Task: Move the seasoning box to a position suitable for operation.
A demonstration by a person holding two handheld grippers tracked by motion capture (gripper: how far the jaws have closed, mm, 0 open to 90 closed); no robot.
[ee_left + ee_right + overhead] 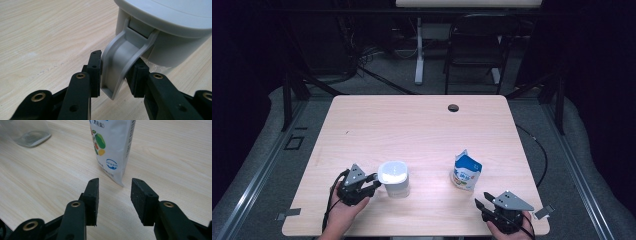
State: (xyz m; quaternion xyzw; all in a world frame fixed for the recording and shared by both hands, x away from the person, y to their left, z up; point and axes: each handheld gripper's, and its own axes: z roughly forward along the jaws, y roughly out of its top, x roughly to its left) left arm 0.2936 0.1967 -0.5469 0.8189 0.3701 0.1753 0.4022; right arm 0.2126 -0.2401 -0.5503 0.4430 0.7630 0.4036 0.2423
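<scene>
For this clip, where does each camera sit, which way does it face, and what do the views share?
High view: above the person's side, looking forward and down on the wooden table; both hands enter from below.
Left gripper view: rides the left gripper, facing the grey handle of the lidded container between its jaws.
Right gripper view: rides the right gripper, facing the white pouch.
Shared: the pouch and container also show from above.

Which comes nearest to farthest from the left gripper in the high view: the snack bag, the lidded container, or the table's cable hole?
1. Lidded container, right at the left gripper, its handle between the jaws.
2. Snack bag, across toward the table's right side.
3. Cable hole, near the far edge.
</scene>
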